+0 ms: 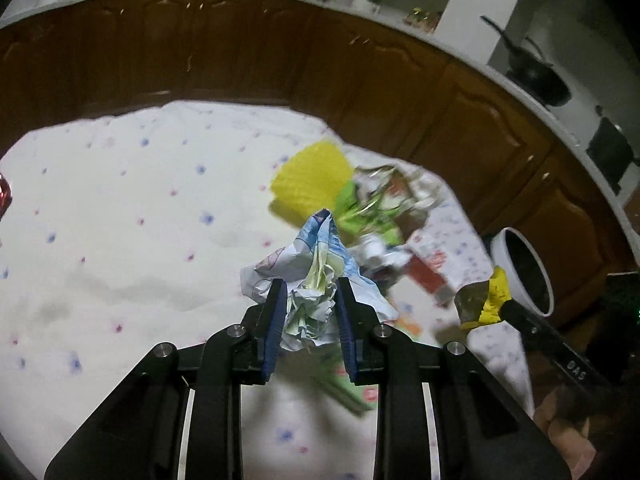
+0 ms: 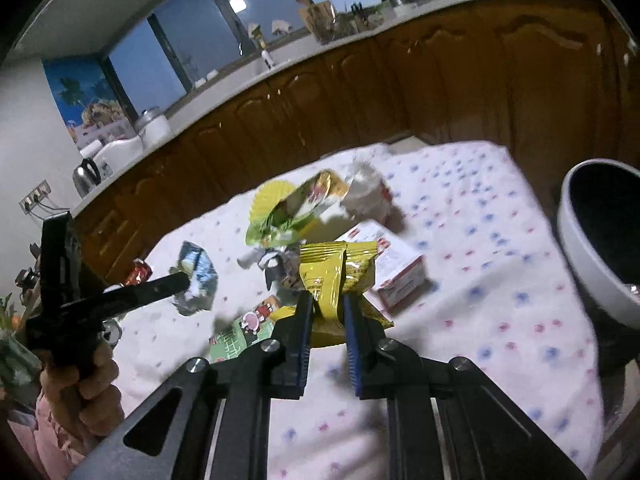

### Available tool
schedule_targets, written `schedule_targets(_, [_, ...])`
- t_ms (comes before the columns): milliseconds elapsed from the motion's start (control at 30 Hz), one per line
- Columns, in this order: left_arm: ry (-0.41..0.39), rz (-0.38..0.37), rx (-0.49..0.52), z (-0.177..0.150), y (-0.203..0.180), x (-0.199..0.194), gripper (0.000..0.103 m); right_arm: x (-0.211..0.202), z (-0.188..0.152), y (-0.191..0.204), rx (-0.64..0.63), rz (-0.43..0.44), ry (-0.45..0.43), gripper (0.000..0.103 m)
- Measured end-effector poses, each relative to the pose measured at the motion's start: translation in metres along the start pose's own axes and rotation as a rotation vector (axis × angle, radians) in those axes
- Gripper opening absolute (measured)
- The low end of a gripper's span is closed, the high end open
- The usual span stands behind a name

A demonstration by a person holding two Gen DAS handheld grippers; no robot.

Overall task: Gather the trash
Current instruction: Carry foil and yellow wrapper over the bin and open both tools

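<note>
My left gripper (image 1: 310, 290) is shut on a crumpled blue-and-white wrapper (image 1: 316, 280) and holds it above the table. The same wrapper (image 2: 196, 276) shows in the right wrist view at the tip of the left gripper. My right gripper (image 2: 328, 300) is shut on a yellow snack packet (image 2: 340, 276), also seen in the left wrist view (image 1: 486, 300). A pile of trash lies on the spotted tablecloth (image 1: 120, 220): a yellow paper cup liner (image 1: 312, 180), a green foil bag (image 1: 360, 216), a red-and-white box (image 2: 396, 276), a green flat packet (image 2: 244, 332).
A white bin with a dark inside (image 2: 600, 240) stands at the table's right edge, also in the left wrist view (image 1: 524, 272). Brown cabinets (image 1: 240, 48) and a counter run behind the table. A small red wrapper (image 2: 138, 272) lies at the left.
</note>
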State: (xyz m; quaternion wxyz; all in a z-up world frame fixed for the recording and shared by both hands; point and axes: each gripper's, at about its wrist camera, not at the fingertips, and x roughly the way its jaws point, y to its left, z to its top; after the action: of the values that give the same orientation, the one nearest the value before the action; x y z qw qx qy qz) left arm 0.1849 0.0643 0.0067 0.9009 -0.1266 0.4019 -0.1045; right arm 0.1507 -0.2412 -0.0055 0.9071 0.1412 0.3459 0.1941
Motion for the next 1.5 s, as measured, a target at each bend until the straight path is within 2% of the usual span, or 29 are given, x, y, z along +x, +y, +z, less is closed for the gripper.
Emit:
schedule_targets(333, [0.025, -0.15, 0.116, 0.004, -0.081, 0.003, 0.023, -0.06, 0.005, -0.057, 0.086, -0.135, -0.101, 0.015])
schedule_targets(700, [0.101, -0.27, 0.261, -0.004, -0.177, 0.038, 0.023, -0.107, 0.008, -0.114, 0.159, -0.261, -0.176, 0.015])
schedule_targets(1167, [0.161, -0.352, 0.42, 0.014, -0.286, 0.089, 0.023, -0.12, 0.03, -0.181, 0.217, -0.38, -0.18, 0.015])
schedule_targets(1500, [0.203, -0.325, 0.489, 0.014, -0.329, 0.133, 0.024, -0.113, 0.034, -0.209, 0.235, -0.41, -0.147, 0.016])
